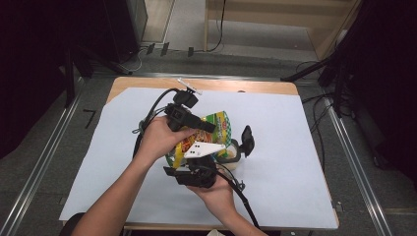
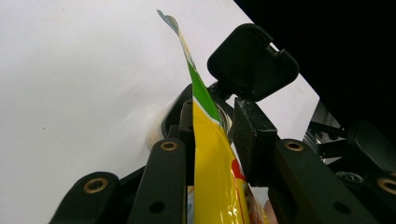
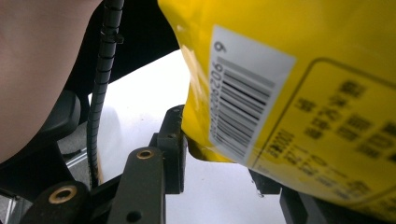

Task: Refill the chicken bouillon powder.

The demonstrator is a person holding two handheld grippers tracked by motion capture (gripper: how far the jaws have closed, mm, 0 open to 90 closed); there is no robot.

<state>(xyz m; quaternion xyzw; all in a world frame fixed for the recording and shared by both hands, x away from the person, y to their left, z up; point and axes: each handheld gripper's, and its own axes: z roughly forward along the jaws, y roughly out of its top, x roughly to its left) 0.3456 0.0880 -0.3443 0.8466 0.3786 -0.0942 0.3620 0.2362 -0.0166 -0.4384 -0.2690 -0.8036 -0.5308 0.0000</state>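
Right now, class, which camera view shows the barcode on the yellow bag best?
The right gripper view: the barcode faces the camera, its bars sharp. The left gripper view shows the bag edge-on between the jaws. The high view shows its printed front above a container.

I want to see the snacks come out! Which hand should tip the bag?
Probably left: its hand-held gripper pinches the yellow-green plastic bag by its top edge, right above the open container.

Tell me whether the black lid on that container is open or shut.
Open. The black lid stands flipped up on its hinge above the container, leaving its mouth uncovered behind the yellow packet.
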